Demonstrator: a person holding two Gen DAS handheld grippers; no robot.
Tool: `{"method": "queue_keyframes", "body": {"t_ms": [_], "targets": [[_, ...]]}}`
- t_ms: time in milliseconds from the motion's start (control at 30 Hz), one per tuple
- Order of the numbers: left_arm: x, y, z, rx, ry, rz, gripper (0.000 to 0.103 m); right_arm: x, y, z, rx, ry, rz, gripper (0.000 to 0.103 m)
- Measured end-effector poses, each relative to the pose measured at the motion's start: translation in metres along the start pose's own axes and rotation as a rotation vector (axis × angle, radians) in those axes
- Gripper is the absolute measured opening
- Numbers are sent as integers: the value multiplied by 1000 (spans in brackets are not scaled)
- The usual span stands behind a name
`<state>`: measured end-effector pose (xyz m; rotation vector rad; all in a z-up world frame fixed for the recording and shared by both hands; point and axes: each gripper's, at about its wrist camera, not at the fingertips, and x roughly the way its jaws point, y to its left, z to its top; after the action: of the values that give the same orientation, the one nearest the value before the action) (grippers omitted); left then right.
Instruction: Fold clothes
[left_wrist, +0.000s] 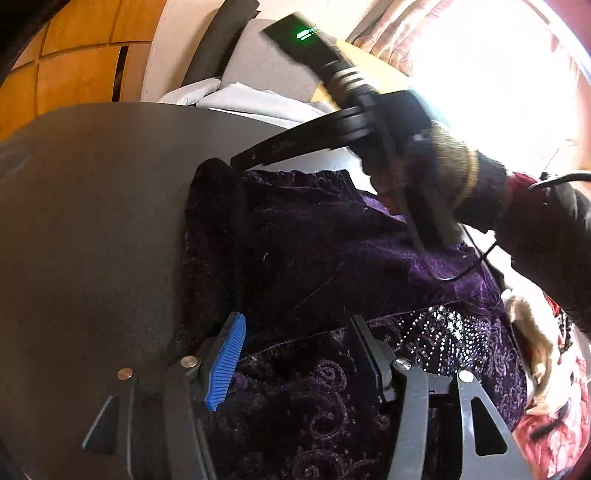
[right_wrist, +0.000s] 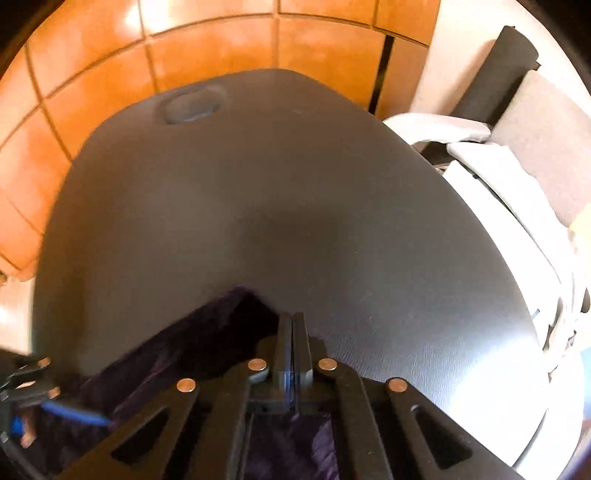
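The purple velvet garment (left_wrist: 332, 258) lies on the grey table (right_wrist: 258, 203), its near end cut off from view, long axis unclear. Left gripper (left_wrist: 299, 354): jaws apart over the fabric. Right gripper (right_wrist: 292, 325): jaws fully together, any pinched cloth hidden.

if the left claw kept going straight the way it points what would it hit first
Most likely the purple velvet garment lying just beyond the open left claw; depth is hard to judge through the fisheye.

Blown-out window (left_wrist: 498, 74) glare; fisheye-bent, dark edges; slight motion blur.
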<state>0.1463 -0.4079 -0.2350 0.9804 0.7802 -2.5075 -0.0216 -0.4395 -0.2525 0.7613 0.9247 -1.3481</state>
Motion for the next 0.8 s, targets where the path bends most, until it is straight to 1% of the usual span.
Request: {"method": "queue_keyframes", "body": {"t_ms": [33,67,100,133,167,200,267,333,367,467,500,600,633,667,700,733,800], "targets": [[0,-2,3,-6,9,-3,58,3,-1,-1,24,-6,-9,0],[-4,1,8,-18,7,-25,58,2,-3,-3,54,-19,-8,0],[-8,4,12,-30,5,-46,58,-6,-10,-7,104,-50,26,2],[-13,9,21,-30,-15,-43,59,-16,-16,-12,153,-82,59,8],[-18,14,29,-30,-34,-39,63,-32,-23,-23,198,-121,88,16],[-19,18,38,-23,-45,-21,65,-48,-28,-35,236,-156,111,18],[-14,28,60,-4,-59,15,65,-75,-30,-63,282,-204,134,19],[-6,34,77,16,-53,58,65,-98,-30,-103,325,-216,130,19],[2,37,84,20,-36,75,65,-108,-31,-122,345,-219,127,20],[25,45,102,29,15,124,65,-125,-30,-178,391,-185,85,20],[31,47,106,31,32,114,65,-132,-25,-196,405,-171,62,20],[51,39,106,79,71,125,64,-134,-34,-230,465,-133,-5,20],[58,36,107,96,84,130,59,-134,-38,-238,484,-127,-33,21],[63,31,106,132,87,181,32,-133,-41,-247,502,-122,-61,22],[68,26,106,167,90,231,13,-134,-42,-255,520,-121,-89,23],[71,26,106,167,84,246,13,-136,-45,-263,537,-126,-112,24],[73,34,109,134,73,284,12,-138,-49,-276,568,-163,-139,23]]}}
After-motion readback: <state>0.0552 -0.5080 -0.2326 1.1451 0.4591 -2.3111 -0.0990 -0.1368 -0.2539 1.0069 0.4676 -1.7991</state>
